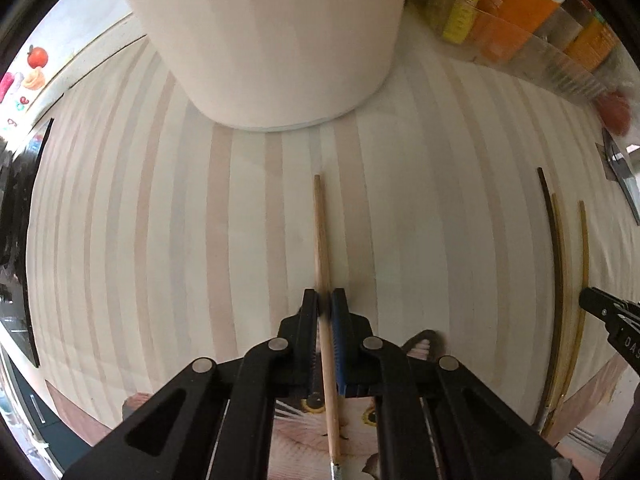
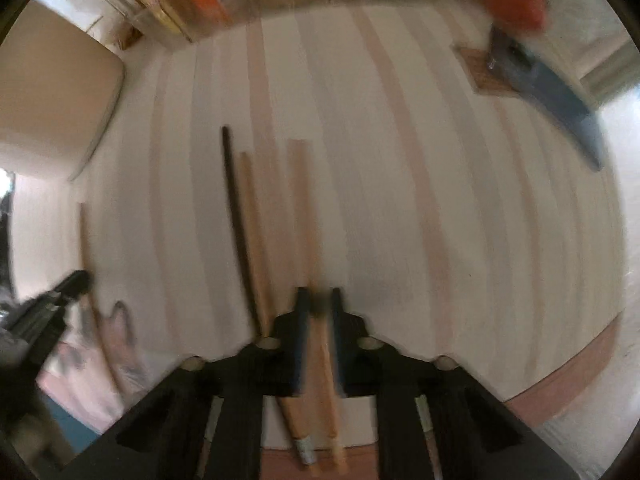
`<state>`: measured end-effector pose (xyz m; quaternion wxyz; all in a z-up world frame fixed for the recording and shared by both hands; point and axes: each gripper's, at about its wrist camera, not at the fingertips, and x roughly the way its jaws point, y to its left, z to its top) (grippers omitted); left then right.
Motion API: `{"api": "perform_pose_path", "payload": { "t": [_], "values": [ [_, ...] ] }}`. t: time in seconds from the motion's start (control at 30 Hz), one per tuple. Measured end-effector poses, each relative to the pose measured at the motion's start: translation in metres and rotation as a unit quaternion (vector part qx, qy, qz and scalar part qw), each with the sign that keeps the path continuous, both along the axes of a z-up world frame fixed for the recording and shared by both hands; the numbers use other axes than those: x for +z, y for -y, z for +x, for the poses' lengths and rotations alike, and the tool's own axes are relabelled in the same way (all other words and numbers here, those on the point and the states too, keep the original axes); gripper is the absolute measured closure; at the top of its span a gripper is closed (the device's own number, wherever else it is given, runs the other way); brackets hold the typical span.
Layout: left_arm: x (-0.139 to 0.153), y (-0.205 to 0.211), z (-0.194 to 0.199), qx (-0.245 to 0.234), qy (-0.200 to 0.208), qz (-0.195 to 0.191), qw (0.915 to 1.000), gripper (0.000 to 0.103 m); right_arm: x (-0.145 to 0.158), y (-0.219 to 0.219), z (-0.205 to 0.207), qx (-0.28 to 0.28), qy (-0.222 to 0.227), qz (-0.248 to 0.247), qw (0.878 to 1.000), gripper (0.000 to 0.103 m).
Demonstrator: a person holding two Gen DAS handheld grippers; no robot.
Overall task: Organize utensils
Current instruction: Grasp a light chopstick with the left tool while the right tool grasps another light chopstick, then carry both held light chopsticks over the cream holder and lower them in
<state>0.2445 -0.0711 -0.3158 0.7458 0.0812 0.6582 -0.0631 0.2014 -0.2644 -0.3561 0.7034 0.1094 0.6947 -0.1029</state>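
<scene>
A: Left gripper [image 1: 325, 300] clamped on a lone wooden stick [image 1: 323, 248], flat on the striped table [image 1: 160, 220], just short of the white container [image 1: 272, 40].

B: Right gripper [image 2: 318, 300] closed too — on the rightmost stick [image 2: 302, 200] of three side by side, though blurred.

A: Best lifted straight up — level, slowly, clear of the neighbouring sticks, then tipped into the container.
</scene>
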Motion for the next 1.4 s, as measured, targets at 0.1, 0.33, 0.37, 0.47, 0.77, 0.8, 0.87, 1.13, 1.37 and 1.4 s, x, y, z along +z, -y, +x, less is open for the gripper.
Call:
{"api": "perform_pose_path", "payload": {
  "t": [0.1, 0.33, 0.37, 0.47, 0.77, 0.8, 0.87, 1.13, 1.37, 1.4],
  "values": [
    [0.001, -0.004, 0.001, 0.005, 0.002, -0.002, 1.0, 0.098, 0.0, 0.01, -0.003, -0.008, -0.006, 0.003, 1.0, 0.096],
    [0.0, -0.006, 0.001, 0.006, 0.001, -0.002, 1.0, 0.098, 0.001, 0.01, 0.001, 0.016, -0.014, 0.002, 1.0, 0.096],
    [0.002, -0.005, 0.001, 0.006, 0.001, -0.001, 1.0, 0.098, 0.001, 0.009, 0.002, 0.02, -0.016, 0.0, 1.0, 0.096],
    [0.003, -0.005, 0.0, 0.006, 0.002, 0.0, 1.0, 0.098, 0.002, 0.005, 0.005, 0.034, -0.019, -0.008, 0.999, 0.096],
    [0.003, -0.005, 0.003, 0.01, -0.001, -0.004, 0.9999, 0.098, 0.006, -0.002, 0.021, 0.062, -0.013, -0.008, 0.998, 0.096],
    [0.002, -0.006, 0.004, 0.012, -0.002, -0.005, 0.9999, 0.098, 0.006, -0.001, 0.022, 0.061, -0.014, -0.004, 0.998, 0.095],
    [0.002, -0.008, 0.004, 0.014, -0.004, -0.006, 0.9999, 0.098, 0.007, -0.001, 0.025, 0.062, -0.018, -0.002, 0.998, 0.095],
    [-0.001, -0.003, 0.011, 0.007, -0.008, 0.006, 0.9999, 0.098, 0.01, 0.006, 0.04, 0.062, -0.028, -0.003, 0.998, 0.095],
    [-0.002, 0.005, 0.014, -0.005, -0.002, 0.011, 0.9999, 0.099, 0.01, 0.013, 0.052, 0.054, -0.025, -0.003, 0.998, 0.096],
    [0.0, 0.004, 0.012, -0.003, 0.002, 0.011, 0.9999, 0.099, 0.011, 0.014, 0.051, 0.051, -0.019, -0.002, 0.998, 0.096]
  ]
}}
